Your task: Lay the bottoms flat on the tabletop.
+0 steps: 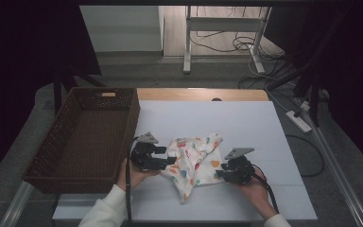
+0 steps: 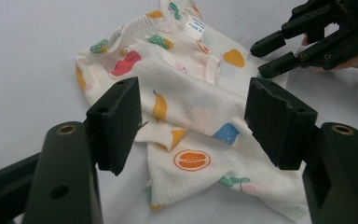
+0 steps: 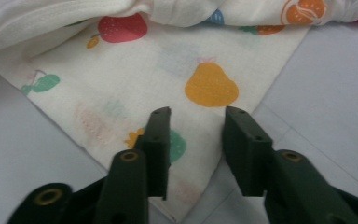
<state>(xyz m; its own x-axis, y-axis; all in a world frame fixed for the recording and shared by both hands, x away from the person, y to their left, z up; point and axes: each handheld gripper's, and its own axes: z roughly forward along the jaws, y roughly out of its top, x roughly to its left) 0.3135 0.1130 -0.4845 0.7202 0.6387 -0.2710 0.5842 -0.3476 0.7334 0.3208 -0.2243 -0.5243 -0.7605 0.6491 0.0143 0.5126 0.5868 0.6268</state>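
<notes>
- Cloth [image 1: 194, 162] with a fruit print lies crumpled on the white table [image 1: 246, 127] in the high view, near the front edge, between our two grippers. The left gripper [image 1: 166, 157] is at its left edge and the right gripper [image 1: 220, 174] is at its right corner. A brown wicker basket [image 1: 56, 142] stands at the left of the table, just beside the left gripper, and we see nothing inside it. We judge that the step in hand is the approach to grasp the cloth from both sides.
- Left gripper view: the jaws of the left gripper [image 2: 193, 123] stand wide apart and hold nothing. The cloth [image 2: 191, 107] lies under and beyond them, with an elastic hem and a small white label [image 2: 196, 29] at the far side. The right gripper [image 2: 265, 58] comes in from the upper right, its tips at the cloth edge.
- Right gripper view: the right gripper [image 3: 196, 122] is released too, its jaws parted over a flat corner of the cloth [image 3: 135, 79], near a yellow pear [image 3: 211, 86] in the print. Nothing is pinched between them.
- Next move, as we judge it: both grippers should go lower until one jaw slides under the fabric edge, and then close. The thin corner lies flat on the table, so the right jaws could close on nothing.
</notes>
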